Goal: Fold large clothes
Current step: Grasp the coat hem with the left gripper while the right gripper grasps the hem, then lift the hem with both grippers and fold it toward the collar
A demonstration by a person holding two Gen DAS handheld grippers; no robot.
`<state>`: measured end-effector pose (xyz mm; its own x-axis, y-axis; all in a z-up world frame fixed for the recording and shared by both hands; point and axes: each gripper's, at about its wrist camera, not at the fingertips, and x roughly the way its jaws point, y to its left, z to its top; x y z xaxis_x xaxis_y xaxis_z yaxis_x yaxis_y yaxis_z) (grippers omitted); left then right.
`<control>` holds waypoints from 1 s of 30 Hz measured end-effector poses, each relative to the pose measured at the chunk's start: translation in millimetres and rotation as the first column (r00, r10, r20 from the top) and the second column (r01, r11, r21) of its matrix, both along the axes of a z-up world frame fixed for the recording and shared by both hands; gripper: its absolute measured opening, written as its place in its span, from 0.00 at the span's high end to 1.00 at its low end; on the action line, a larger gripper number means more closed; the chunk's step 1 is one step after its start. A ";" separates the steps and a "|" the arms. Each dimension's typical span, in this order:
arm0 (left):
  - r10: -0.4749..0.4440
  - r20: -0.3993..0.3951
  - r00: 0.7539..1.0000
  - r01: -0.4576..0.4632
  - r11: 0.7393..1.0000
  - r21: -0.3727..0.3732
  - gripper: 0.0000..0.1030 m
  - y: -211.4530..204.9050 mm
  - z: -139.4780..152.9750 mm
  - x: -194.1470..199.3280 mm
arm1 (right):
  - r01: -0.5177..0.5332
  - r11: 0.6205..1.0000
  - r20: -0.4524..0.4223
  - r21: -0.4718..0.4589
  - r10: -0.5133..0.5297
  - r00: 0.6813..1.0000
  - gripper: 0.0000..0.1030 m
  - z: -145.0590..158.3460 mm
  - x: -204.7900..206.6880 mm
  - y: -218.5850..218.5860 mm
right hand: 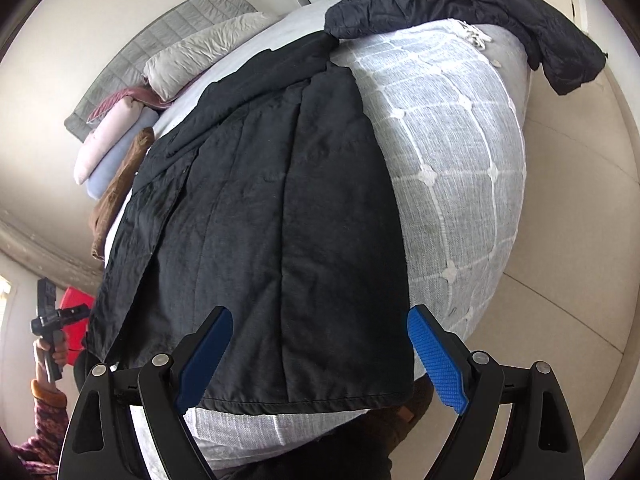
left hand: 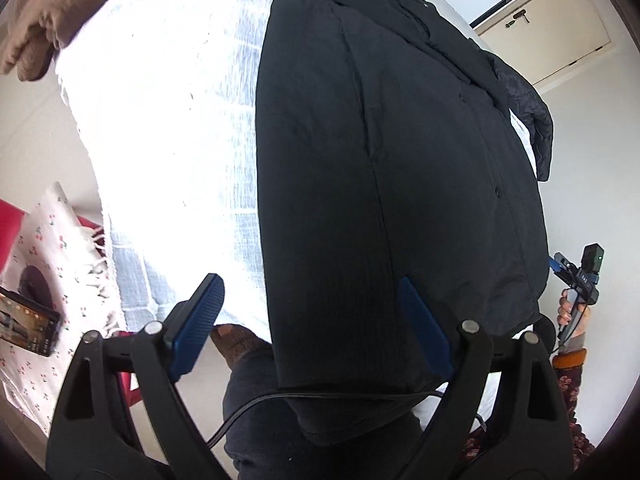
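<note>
- Lying spread on the bedspread (right hand: 460, 168), the black coat (right hand: 260, 220) is judged ready for its first fold.
- The left gripper (left hand: 312, 320) and right gripper (right hand: 320, 356) are held wide apart above the hem; nothing is gripped.
- The hem corners must next be pinched.

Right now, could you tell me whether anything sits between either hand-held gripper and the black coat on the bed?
Nothing visible does. The left hand-held gripper and right hand-held gripper both hang open just above the black coat's near hem, with only air between.
</note>
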<state>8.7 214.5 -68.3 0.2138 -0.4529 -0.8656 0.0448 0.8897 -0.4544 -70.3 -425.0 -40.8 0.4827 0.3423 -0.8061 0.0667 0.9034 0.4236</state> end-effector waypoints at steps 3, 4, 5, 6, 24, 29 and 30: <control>-0.003 -0.054 0.999 -0.001 0.997 -0.076 0.19 4.7 -14.7 1.4 | 0.025 0.997 -0.018 0.066 -0.024 1.000 0.12 -10.4 4.2 -9.5; -0.001 -0.063 0.998 -0.006 0.994 -0.113 0.22 6.5 -17.9 2.0 | 0.041 0.995 -0.032 0.092 -0.038 0.999 0.12 -15.5 5.5 -13.1; 0.002 -0.072 0.997 -0.012 0.989 -0.149 0.28 8.6 -20.3 2.7 | 0.062 0.991 -0.050 0.118 -0.056 0.997 0.12 -21.1 7.1 -16.9; 0.004 -0.085 0.996 -0.021 0.981 -0.194 0.30 10.3 -23.1 3.2 | 0.076 0.987 -0.061 0.142 -0.068 0.996 0.12 -25.8 8.0 -20.0; -0.039 0.039 0.998 0.050 0.936 -0.348 0.85 -11.6 31.4 2.3 | 0.000 0.947 0.050 0.321 -0.017 0.999 0.79 9.3 6.7 9.5; -0.021 0.135 0.991 0.067 0.936 -0.345 0.87 -27.1 61.5 20.0 | -0.042 0.968 0.140 0.247 0.007 0.990 0.82 44.4 24.4 34.3; -0.018 0.153 0.988 0.070 0.938 -0.341 0.87 -30.5 67.4 24.7 | -0.049 0.972 0.155 0.229 0.013 0.988 0.83 49.8 28.4 39.5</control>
